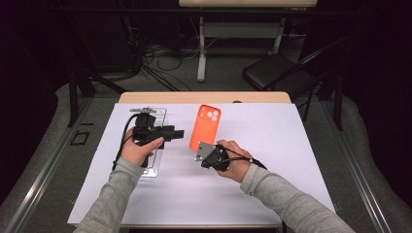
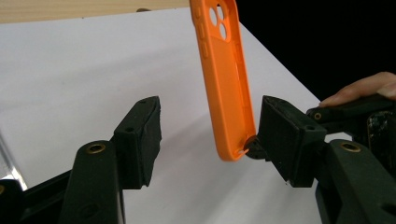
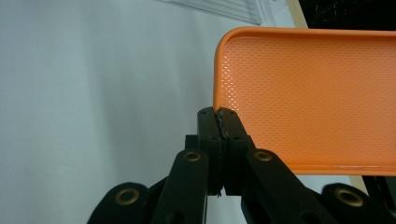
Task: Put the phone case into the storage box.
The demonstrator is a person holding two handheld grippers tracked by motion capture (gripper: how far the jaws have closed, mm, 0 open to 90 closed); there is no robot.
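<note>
While clear tray [image 1: 154, 167] lies left, orange phone case [image 1: 204, 127] stands unobstructed.

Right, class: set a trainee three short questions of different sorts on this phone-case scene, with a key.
1. True or false: the right gripper is shut on an edge of the orange phone case.
2. How do the left gripper's jaws stand? A open, B shut on the case, C shut on nothing.
3. Fill in: under the left hand lies a clear ____ on the white sheet.

Key: 1 true. 2 A, with the case's end between them, no pad visibly pressing. 3 tray.
</note>
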